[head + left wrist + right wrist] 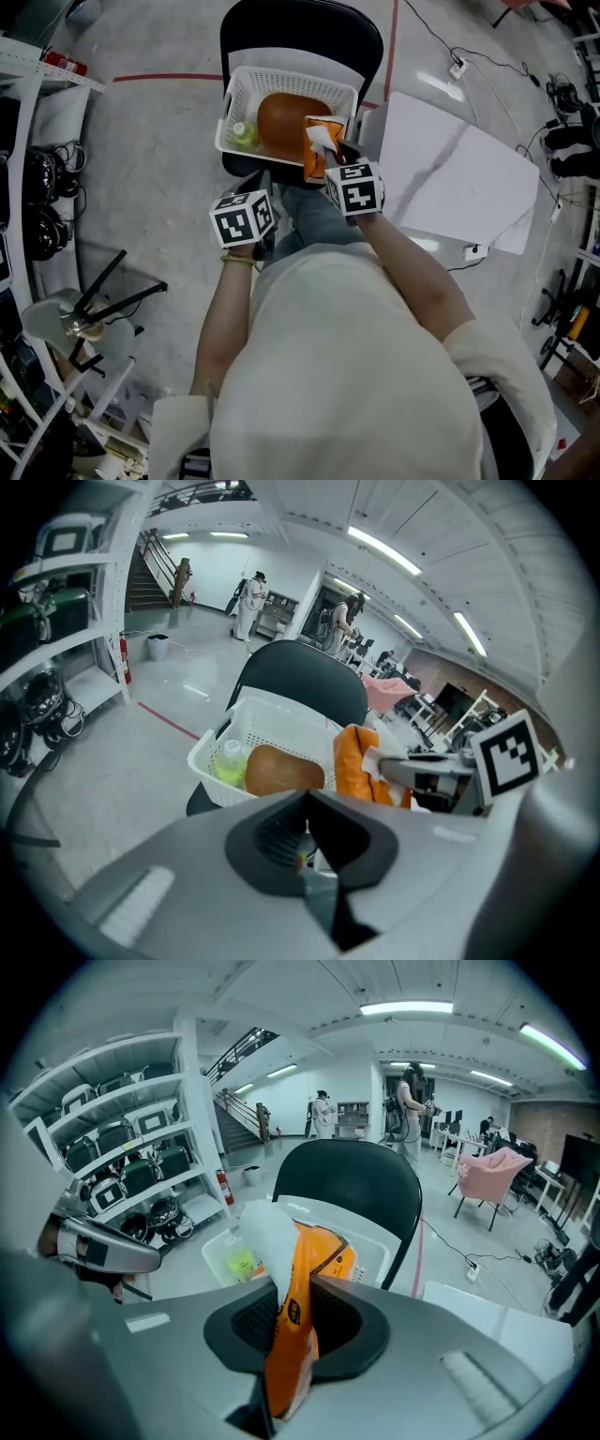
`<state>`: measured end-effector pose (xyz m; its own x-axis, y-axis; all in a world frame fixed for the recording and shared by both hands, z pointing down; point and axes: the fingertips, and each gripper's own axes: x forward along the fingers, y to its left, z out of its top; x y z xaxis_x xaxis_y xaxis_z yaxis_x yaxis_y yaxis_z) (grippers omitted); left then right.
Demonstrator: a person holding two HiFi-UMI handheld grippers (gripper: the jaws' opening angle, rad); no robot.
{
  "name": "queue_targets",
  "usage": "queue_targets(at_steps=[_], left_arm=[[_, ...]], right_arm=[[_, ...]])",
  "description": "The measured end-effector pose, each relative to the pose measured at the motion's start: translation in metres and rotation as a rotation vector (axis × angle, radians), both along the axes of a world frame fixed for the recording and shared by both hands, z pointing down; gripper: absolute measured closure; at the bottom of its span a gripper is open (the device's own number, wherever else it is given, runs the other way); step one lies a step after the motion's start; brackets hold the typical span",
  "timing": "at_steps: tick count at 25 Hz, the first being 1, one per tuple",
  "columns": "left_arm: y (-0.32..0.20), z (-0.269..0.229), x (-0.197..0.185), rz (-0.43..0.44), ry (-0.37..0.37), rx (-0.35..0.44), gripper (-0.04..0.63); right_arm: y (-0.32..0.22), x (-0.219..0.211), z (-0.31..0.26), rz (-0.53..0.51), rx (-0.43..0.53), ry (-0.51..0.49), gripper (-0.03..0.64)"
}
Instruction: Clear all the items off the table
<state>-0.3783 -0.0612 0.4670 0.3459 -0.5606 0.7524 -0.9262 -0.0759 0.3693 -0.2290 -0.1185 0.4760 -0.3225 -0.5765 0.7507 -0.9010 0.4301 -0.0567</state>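
Grey concrete floor (159, 159) all around, and on it a black chair (300, 28) carried a white basket (281, 80) already loaded with a brown loaf (281, 122) and a green bottle (244, 133). Right gripper (291, 1326) was clamped on an orange snack packet (314, 1255), pads pressing both its faces, holding it upright over the basket's near right corner beside the loaf. Left gripper (307, 841) was pinched fully together on nothing, just short of the basket. White table (450, 178) stood off to the right.
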Motion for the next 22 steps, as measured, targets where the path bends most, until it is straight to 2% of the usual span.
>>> queue_targets(at_steps=[14,22], left_arm=[[-0.058,0.034,-0.004,0.030,-0.001,-0.090,0.586],[-0.087,0.062,-0.010,0.014,-0.003,-0.130,0.586]], right_arm=[[-0.061,-0.027,0.046,-0.036,-0.085,0.003,0.565],[-0.082,-0.038,0.086,-0.046,-0.132,0.013,0.565]])
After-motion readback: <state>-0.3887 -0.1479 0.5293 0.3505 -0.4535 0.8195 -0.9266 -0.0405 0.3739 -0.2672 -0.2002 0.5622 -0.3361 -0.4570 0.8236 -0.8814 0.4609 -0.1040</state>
